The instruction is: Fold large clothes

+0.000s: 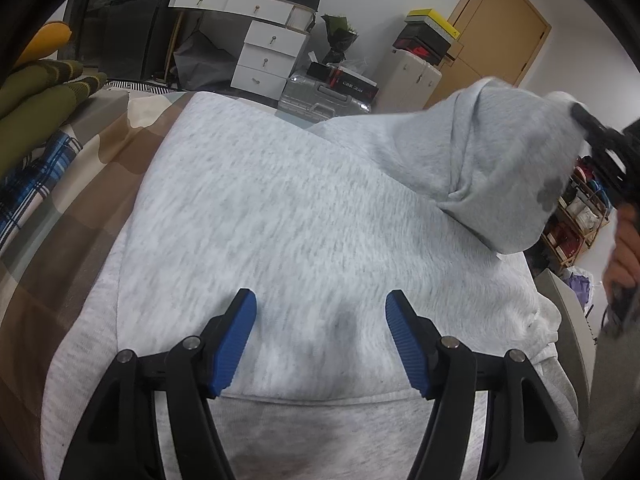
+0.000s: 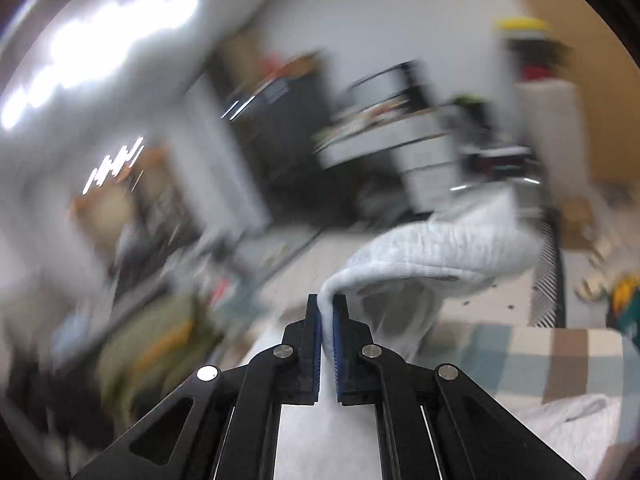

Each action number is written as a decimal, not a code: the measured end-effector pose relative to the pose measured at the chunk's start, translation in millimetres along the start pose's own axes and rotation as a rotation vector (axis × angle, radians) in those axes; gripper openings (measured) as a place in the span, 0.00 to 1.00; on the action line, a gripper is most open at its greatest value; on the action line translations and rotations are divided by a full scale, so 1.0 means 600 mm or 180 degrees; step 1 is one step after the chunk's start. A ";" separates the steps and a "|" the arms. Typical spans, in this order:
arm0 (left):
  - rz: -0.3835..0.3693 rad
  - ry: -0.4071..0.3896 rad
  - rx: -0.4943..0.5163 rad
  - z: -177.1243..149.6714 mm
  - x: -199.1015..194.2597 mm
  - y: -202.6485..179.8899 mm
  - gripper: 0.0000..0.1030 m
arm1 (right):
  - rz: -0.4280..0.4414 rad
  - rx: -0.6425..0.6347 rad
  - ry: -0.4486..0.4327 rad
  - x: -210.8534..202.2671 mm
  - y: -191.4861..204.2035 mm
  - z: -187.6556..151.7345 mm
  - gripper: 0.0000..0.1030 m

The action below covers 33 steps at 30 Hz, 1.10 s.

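A light grey sweatshirt (image 1: 280, 216) lies flat on the bed, body spread under my left gripper (image 1: 320, 308). The left gripper is open, its blue pads just above the fabric near the hem band, holding nothing. My right gripper (image 1: 592, 128) shows at the right edge, lifting a sleeve (image 1: 500, 160) up off the bed. In the right wrist view, the right gripper (image 2: 327, 312) is shut on the sleeve's cuff (image 2: 432, 252), which hangs ahead of the fingers. That view is strongly blurred.
The bed has a brown, beige and teal checked cover (image 1: 76, 184). Green and plaid fabrics (image 1: 44, 92) lie at its left. Beyond the bed stand a white drawer unit (image 1: 268, 56), a silver suitcase (image 1: 320, 96), a white cabinet with boxes (image 1: 412, 76), a shoe rack (image 1: 576, 216).
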<state>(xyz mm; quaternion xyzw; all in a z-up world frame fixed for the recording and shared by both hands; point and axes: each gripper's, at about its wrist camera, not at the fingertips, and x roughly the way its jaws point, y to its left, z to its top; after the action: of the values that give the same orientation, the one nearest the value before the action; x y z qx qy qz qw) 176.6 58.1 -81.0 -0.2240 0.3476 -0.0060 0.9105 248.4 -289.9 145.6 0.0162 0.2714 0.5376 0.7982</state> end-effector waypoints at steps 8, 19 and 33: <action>-0.0267 0.0008 -0.0429 0.003 -0.013 0.031 0.59 | -0.0540 -0.0629 0.1964 0.006 0.118 -0.278 0.29; -0.0133 0.0117 -0.1113 -0.062 -0.125 0.080 0.60 | -0.0514 0.1629 0.1130 -0.058 0.041 -0.308 0.52; -0.0482 0.0154 -0.1045 -0.042 -0.134 0.065 0.60 | -0.0581 0.1558 0.0599 -0.032 0.082 -0.209 0.04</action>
<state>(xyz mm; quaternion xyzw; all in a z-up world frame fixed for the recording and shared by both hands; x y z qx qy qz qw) 93.7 96.1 -62.8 -0.3950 0.3478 -0.0231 0.8500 145.1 -319.1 62.2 0.1341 0.4664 0.3810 0.7870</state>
